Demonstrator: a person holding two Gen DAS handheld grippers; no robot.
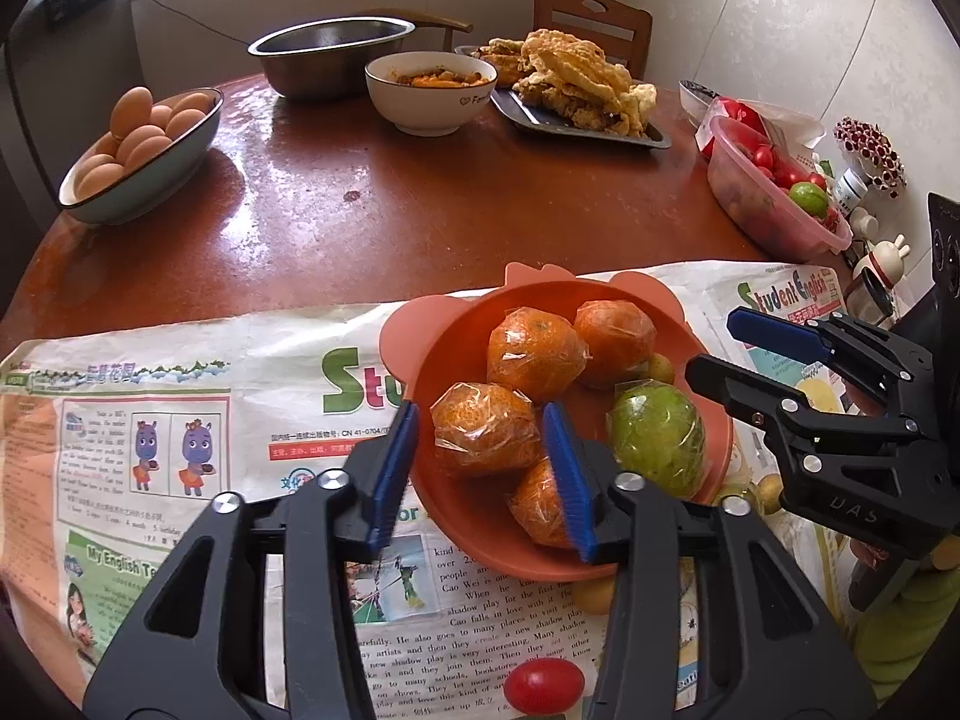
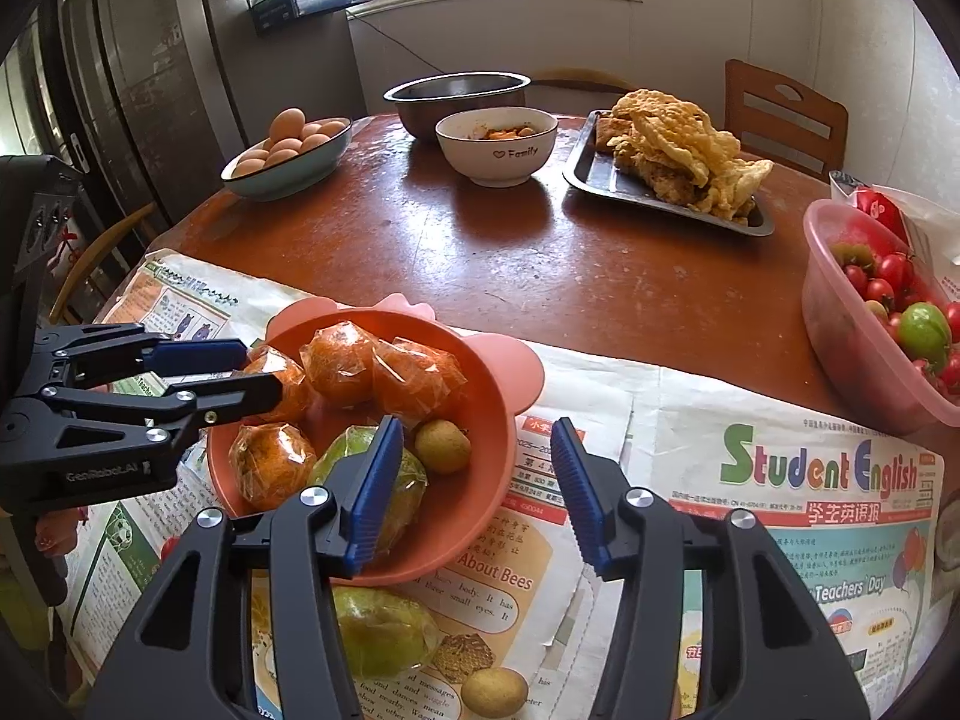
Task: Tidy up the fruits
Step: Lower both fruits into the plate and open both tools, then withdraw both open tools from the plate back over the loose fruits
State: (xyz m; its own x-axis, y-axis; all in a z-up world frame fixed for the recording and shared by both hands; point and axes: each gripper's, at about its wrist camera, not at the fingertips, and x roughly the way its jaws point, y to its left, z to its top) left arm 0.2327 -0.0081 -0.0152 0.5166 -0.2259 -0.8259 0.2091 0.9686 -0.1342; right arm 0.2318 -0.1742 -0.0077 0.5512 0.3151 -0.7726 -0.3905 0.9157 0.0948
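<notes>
An orange plastic bowl (image 1: 480, 534) (image 2: 480, 408) sits on newspaper and holds several wrapped oranges (image 1: 534, 354) (image 2: 339, 357), a wrapped green citrus (image 1: 657, 429) (image 2: 345, 450) and a small yellow-brown fruit (image 2: 442, 445). My left gripper (image 1: 483, 474) (image 2: 246, 369) is open, its jaws above the bowl's near-left side, empty. My right gripper (image 2: 477, 489) (image 1: 711, 342) is open over the bowl's right rim, empty. Loose on the paper lie another green citrus (image 2: 384, 630), a small yellow fruit (image 2: 493, 691) and a cherry tomato (image 1: 543, 686).
A pink tub of tomatoes (image 1: 780, 198) (image 2: 870, 324) stands at the right. Further back are a bowl of eggs (image 1: 144, 156), a steel basin (image 1: 330, 60), a white bowl (image 1: 429, 90) and a tray of fried food (image 1: 576, 90). Small figurines (image 1: 882, 252) stand by the wall.
</notes>
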